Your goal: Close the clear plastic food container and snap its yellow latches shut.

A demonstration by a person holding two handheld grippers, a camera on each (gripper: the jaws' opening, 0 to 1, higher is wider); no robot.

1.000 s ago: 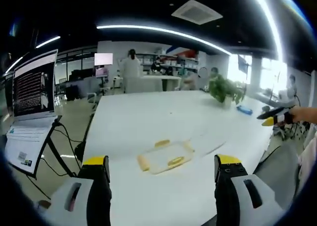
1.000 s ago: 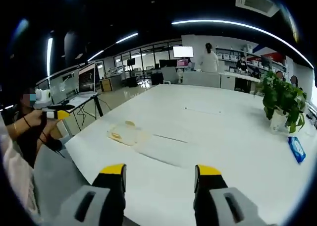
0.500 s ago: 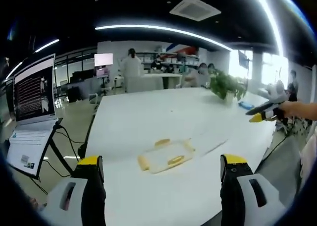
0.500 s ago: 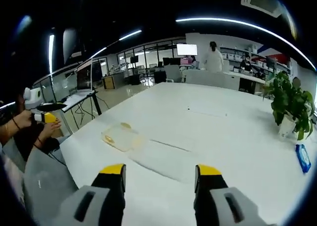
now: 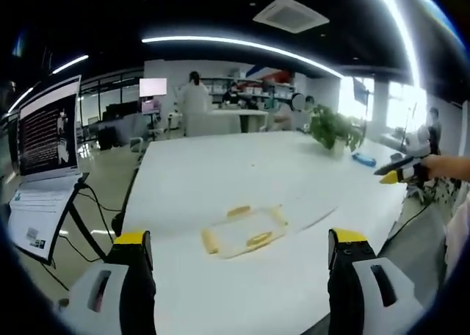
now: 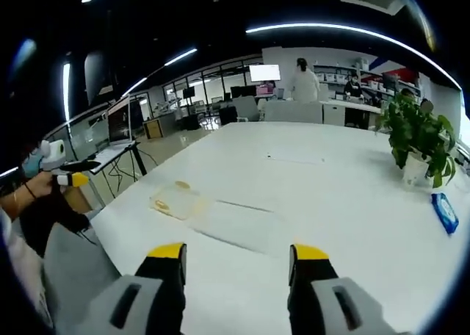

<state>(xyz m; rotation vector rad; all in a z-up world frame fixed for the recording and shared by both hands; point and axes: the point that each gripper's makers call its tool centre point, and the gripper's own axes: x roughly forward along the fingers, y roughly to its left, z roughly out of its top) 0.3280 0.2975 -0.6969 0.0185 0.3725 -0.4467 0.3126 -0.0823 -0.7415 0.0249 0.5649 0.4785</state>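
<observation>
While raised above the near edge of the white table (image 5: 220, 173), left gripper (image 5: 236, 241) with yellow-tipped jaws set wide apart, gripping nothing. Clear plastic food container (image 5: 242, 231) flat on the table beyond and between those jaws, well apart from them, with yellow latches (image 5: 260, 239) along its edges; whether snapped shut, cannot tell. In the right gripper view, right gripper (image 6: 237, 253) likewise wide open and empty, container (image 6: 176, 200) far left of the jaws, near the table's left edge. Flat clear sheet (image 6: 239, 222) on the table just right of the container, between container and right jaws. Potted plant (image 6: 420, 139) at the far right of the table, blue packet (image 6: 445, 212) near it. Screen on a stand (image 5: 45, 159) left of the table, off its edge. Person in white (image 5: 194, 98) standing at a far counter. Nothing lying between left jaws and container.
</observation>
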